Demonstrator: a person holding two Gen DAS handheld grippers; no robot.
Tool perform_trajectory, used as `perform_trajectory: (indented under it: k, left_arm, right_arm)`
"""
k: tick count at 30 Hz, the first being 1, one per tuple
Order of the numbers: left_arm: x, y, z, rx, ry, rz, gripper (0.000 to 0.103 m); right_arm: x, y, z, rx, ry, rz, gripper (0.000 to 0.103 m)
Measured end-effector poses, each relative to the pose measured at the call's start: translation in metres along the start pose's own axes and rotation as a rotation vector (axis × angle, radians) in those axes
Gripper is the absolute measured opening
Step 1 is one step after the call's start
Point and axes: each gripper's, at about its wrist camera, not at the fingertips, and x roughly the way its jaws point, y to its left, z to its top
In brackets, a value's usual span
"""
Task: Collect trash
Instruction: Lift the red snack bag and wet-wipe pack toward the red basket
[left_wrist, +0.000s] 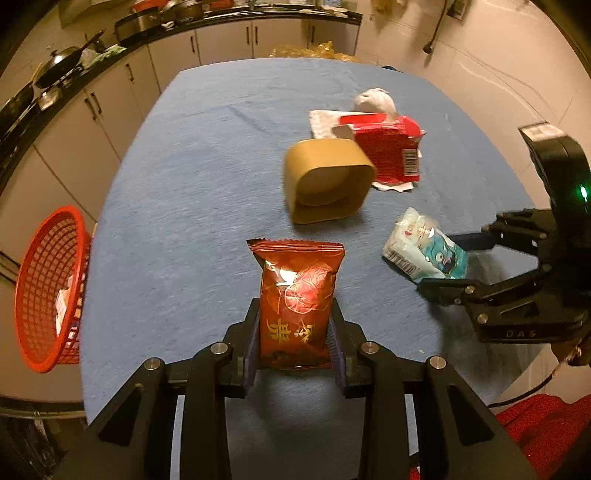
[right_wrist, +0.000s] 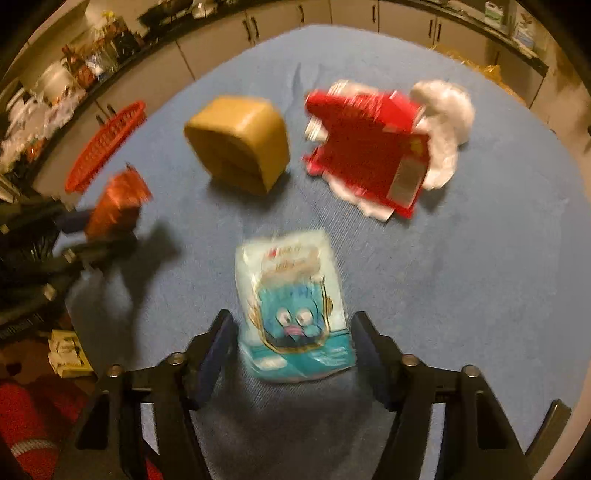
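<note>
My left gripper (left_wrist: 295, 332) is shut on a dark red snack packet (left_wrist: 297, 295) and holds it above the blue table (left_wrist: 184, 184); the packet also shows in the right wrist view (right_wrist: 118, 203). My right gripper (right_wrist: 291, 332) is open, its fingers on either side of a light blue snack packet (right_wrist: 291, 299), which shows in the left wrist view (left_wrist: 424, 251). A red wrapper (left_wrist: 388, 147) lies on white tissue (left_wrist: 373, 99) farther back. A red mesh basket (left_wrist: 51, 288) hangs off the table's left edge.
A tan plastic container (left_wrist: 325, 181) lies on its side mid-table. Kitchen cabinets (left_wrist: 110, 103) with pans (left_wrist: 62, 66) on the counter run along the left and far sides. A red cloth (left_wrist: 546, 424) lies on the floor at the right.
</note>
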Motion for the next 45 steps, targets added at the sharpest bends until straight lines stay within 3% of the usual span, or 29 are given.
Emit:
perform_trajectory:
  k: [8, 23, 45]
  left_arm:
    - [-0.006, 0.009, 0.003, -0.001, -0.025, 0.016, 0.031]
    - [-0.014, 0.01, 0.003, 0.023, -0.045, -0.006, 0.031]
    - [-0.035, 0.036, -0.006, -0.007, -0.082, 0.015, 0.031]
  right_arm:
    - [-0.013, 0.008, -0.005, 0.091, -0.039, -0.033, 0.033]
    - [-0.053, 0.005, -0.019, 0.193, -0.101, -0.005, 0.032]
    - [-0.059, 0.039, -0.005, 0.165, -0.125, 0.007, 0.032]
